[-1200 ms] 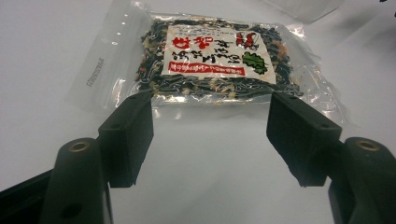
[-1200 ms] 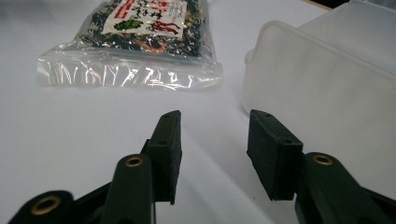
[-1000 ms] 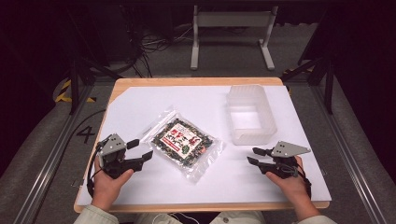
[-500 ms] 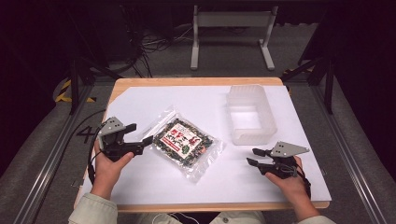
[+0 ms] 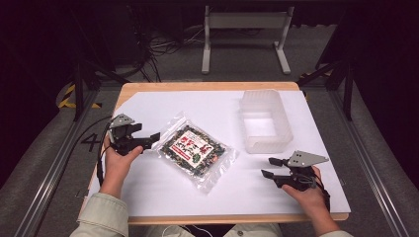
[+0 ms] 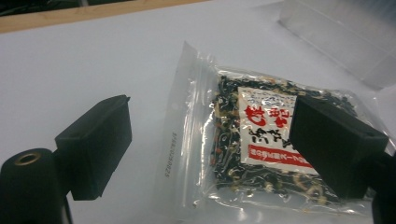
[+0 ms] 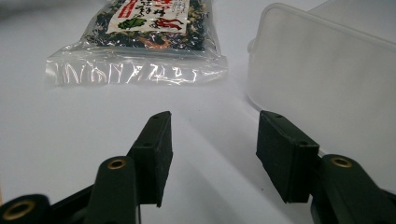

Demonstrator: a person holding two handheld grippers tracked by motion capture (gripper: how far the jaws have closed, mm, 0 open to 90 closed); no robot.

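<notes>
My left hand-held gripper (image 5: 148, 138) has its jaws spread wide, and the packet (image 5: 194, 149) lies just ahead of it, toward the middle of the table (image 5: 148, 192). In the left gripper view the clear sealed edge of the packet (image 6: 261, 140) sits between the two jaws, though I cannot tell whether either one touches the plastic yet. The packet lies flat, with its long axis running on a slant away from this gripper toward my right hand. I judge this is the hand that will take it, being much the nearer.

My right hand-held gripper (image 5: 271, 168) is also spread and holds nothing; the packet's far corner is near it but apart, and the plastic tub (image 5: 265, 121) stands just beyond it, to its outer side. Bare white table lies between packet and tub, so there is room to carry it across.
</notes>
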